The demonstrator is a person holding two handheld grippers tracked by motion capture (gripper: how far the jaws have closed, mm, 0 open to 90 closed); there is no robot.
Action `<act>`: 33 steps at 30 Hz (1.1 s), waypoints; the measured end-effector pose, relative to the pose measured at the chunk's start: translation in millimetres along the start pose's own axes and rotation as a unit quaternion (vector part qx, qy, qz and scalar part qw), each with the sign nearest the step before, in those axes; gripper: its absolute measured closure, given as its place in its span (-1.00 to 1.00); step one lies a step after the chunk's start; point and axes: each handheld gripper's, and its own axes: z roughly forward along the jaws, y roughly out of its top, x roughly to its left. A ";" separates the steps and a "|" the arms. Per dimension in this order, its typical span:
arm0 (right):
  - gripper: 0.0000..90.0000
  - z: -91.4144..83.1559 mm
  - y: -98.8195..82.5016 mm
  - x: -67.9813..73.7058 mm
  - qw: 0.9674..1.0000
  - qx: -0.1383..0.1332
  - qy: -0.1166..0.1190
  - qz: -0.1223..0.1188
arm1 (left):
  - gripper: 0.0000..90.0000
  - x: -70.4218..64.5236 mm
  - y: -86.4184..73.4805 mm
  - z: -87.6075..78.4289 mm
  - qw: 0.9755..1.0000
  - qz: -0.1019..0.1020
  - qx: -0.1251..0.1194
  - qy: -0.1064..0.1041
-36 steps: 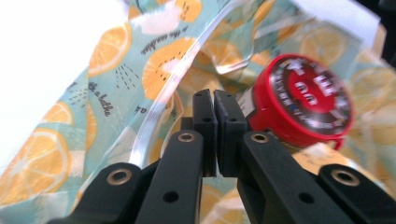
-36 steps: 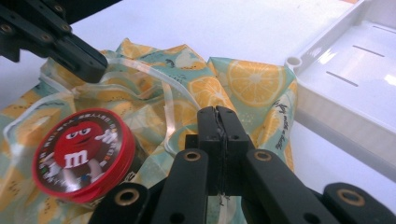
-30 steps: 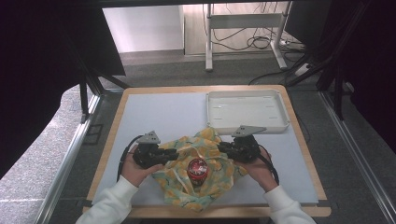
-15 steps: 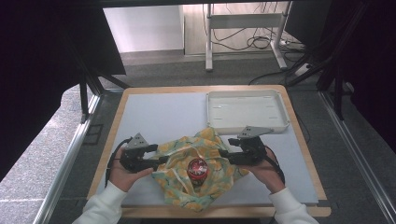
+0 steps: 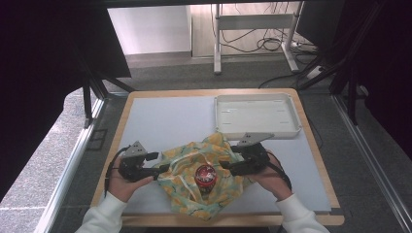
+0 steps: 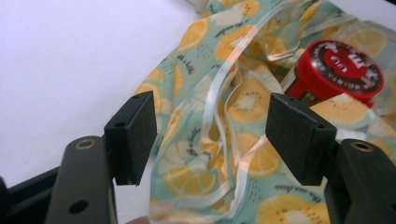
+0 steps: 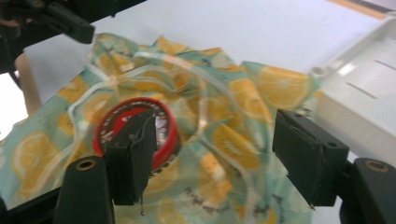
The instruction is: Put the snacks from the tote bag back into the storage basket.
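Observation:
A green cloth printed with lemon slices (image 5: 187, 162) lies rumpled on the near part of the table, with a red-lidded jar (image 5: 205, 174) standing in its middle. My left gripper (image 5: 159, 162) is at the cloth's left edge and has just been opening. Its pads (image 6: 133, 135) stand wide apart over the cloth (image 6: 243, 98) without pressing it, and the jar lid (image 6: 338, 70) lies beyond. My right gripper (image 5: 229, 159) is at the cloth's right side and has also just been opening. Its jaws (image 7: 215, 154) stand apart above the cloth (image 7: 233, 93), near the lid (image 7: 114, 126).
A shallow white tray (image 5: 257, 115) sits at the back right of the table, just beyond the right gripper, and its wall (image 7: 355, 88) shows in the right gripper view. A pale mat (image 5: 165, 121) covers the tabletop inside its wooden edge (image 5: 311, 221).
Both grippers opened and let go of the cloth. The left gripper drew back leftward to the cloth's edge. The cloth now lies flatter around the jar.

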 end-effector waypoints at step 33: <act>-0.60 80.2 4.8 46.9 0.979 0.160 0.060 -0.107 | -0.26 3.6 -14.7 -1.1 1.000 -0.007 0.015 0.011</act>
